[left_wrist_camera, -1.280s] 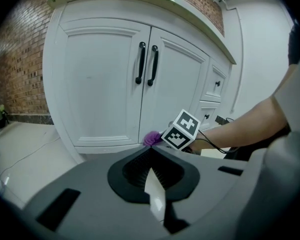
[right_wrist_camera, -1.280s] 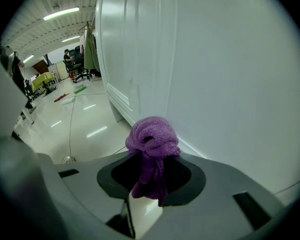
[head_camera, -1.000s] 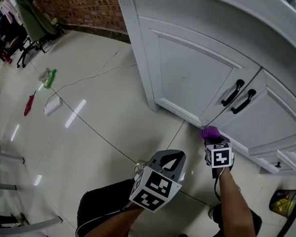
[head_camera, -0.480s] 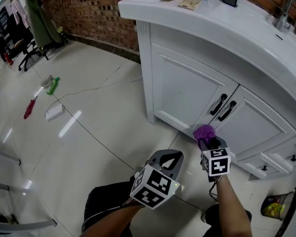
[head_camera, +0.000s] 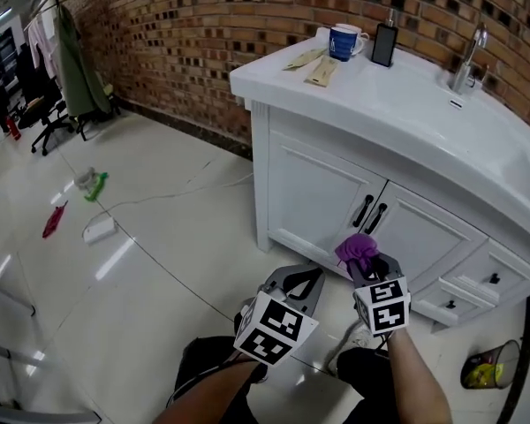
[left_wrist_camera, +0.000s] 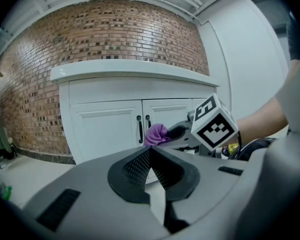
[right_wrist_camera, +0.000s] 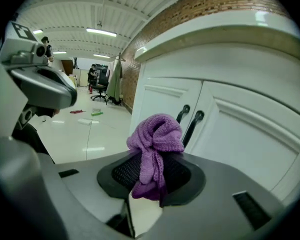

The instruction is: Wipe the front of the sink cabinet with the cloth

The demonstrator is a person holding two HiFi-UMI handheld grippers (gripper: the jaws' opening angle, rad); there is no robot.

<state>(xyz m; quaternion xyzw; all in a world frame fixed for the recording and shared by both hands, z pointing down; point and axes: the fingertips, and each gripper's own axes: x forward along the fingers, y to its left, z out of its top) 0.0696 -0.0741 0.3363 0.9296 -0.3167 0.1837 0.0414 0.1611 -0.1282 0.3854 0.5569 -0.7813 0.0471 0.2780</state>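
head view: right tongs (head_camera: 369, 268) closed on purple cloth (head_camera: 357, 251), held low in front of the white sink cabinet (head_camera: 322, 193), below the two black door handles (head_camera: 368, 212). right forearm comes up from the bottom edge, and the marker cube sits behind the tongs.

right gripper view: the cloth is a bunched wad. its long axis runs along the tongs' line, out past the tips and toward the handles at the seam of the two doors. the fat knotted end is forward and the thin tail is pinched between the ribbed pads. the wad sits centred on the tongs and hides the tips. it looks clear of the doors, though i can't judge the gap.

left gripper view: left tongs (left_wrist_camera: 151, 154) closed with nothing between them. tips touch, with a narrow v gap lower down. they point at the cabinet front. the right tongs and cloth show just beyond them, in front of the right door beside the handles.

head view again: left tongs sit just left of the right ones, slightly nearer the camera, over the floor (head_camera: 150, 237) and away from the cabinet.

the counter (head_camera: 406, 104) carries a blue mug (head_camera: 343, 41), a dark bottle (head_camera: 385, 44), flat packets (head_camera: 314, 64) and a faucet (head_camera: 466, 64). drawers (head_camera: 490, 281) sit right of the doors. a thin cable (head_camera: 172, 250) crosses the floor.
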